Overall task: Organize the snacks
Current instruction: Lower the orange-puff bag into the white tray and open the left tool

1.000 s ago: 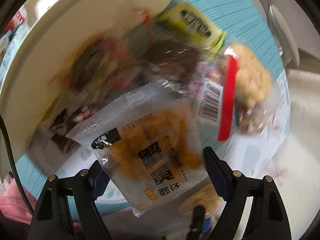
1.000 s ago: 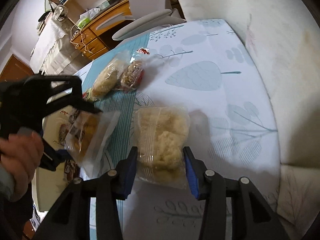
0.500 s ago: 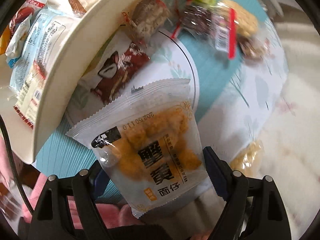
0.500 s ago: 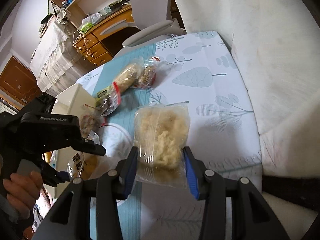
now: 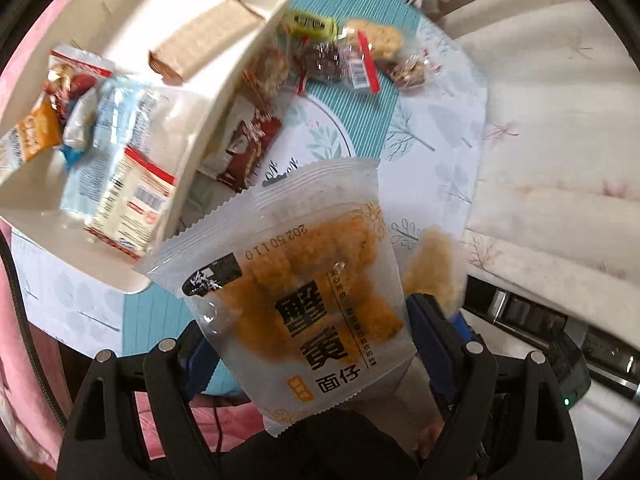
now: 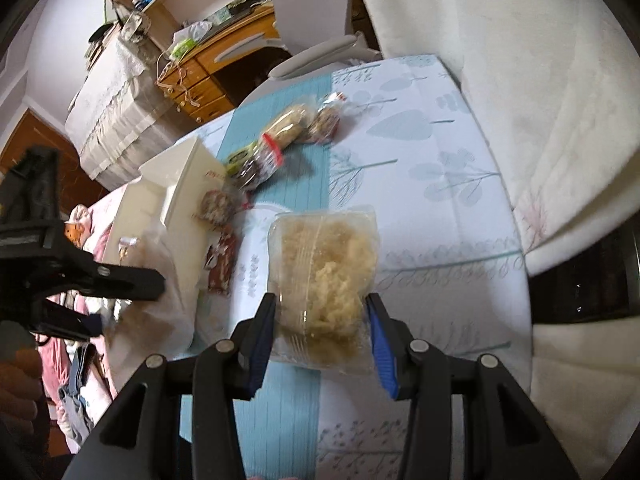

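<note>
One desk (image 6: 440, 184), covered in a leaf-print cloth with a teal strip. One cream tray (image 5: 224, 80) stands at its left side; inside it lie one flat tan bar and, toward the near end, about four packets, the count uncertain through blur. On the cloth beside the tray's right wall: one dark red wrapper (image 5: 250, 148), and farther off a cluster of about five small packets (image 5: 344, 60). One orange-snack packet (image 5: 304, 292) is clamped in the left gripper (image 5: 308, 344), raised over the desk's near edge. One pale crumbly-snack bag (image 6: 324, 280) is pinched in the right gripper (image 6: 320, 328), also lifted above the desk.
</note>
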`<state>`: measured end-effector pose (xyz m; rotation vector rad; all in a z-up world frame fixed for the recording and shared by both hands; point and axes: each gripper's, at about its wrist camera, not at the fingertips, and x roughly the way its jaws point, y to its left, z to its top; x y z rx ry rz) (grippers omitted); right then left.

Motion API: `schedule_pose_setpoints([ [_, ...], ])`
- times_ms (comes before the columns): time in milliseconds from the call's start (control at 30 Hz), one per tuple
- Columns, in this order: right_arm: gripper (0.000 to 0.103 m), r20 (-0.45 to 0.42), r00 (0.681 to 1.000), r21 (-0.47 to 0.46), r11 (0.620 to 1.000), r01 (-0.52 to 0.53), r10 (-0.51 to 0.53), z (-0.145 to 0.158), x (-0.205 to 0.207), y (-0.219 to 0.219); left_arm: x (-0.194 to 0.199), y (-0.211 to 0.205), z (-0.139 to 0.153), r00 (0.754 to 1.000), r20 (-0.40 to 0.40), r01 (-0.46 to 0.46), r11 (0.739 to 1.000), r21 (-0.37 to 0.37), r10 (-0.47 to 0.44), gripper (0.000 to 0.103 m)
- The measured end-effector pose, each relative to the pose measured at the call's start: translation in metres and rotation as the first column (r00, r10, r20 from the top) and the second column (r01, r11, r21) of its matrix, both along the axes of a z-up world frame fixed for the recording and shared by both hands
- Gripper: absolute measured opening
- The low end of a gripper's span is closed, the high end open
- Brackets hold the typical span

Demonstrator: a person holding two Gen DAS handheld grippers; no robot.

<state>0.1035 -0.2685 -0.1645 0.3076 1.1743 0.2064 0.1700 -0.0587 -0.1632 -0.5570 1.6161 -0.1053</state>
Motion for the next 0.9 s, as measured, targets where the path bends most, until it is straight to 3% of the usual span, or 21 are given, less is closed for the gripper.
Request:
schedule_pose_setpoints([
  [167,0.044,0.004,0.998,-0.021,0.998,-0.059,0.059,0.009,-0.01,0.035,-0.01,0.033,0.016,0.997,0.074,0.026,1.0,-0.016,-0.025,0.084],
  [300,0.044,0.016,0.997,-0.015,0.997,-0.074,0.075,0.015,-0.014,0.064,-0.007,0.057,0.029,0.988,0.138,0.062,0.998,0.014,-0.064,0.084],
  [500,0.044,0.037,0.998,-0.01,0.999,-0.051,0.051,0.024,-0.019,0.114,0.002,0.11,0.048,0.96,0.241,0.122,0.987,0.101,-0.144,0.084],
  [633,0.044,0.073,0.997,0.002,1.0,-0.017,0.017,0.031,-0.023,0.147,0.009,0.143,0.053,0.942,0.282,0.156,0.981,0.113,-0.182,0.084],
  [900,0.04,0.139,0.99,0.014,1.0,-0.006,0.004,0.032,-0.023,0.222,0.02,0.201,0.07,0.858,0.438,0.221,0.962,0.16,-0.269,0.084],
])
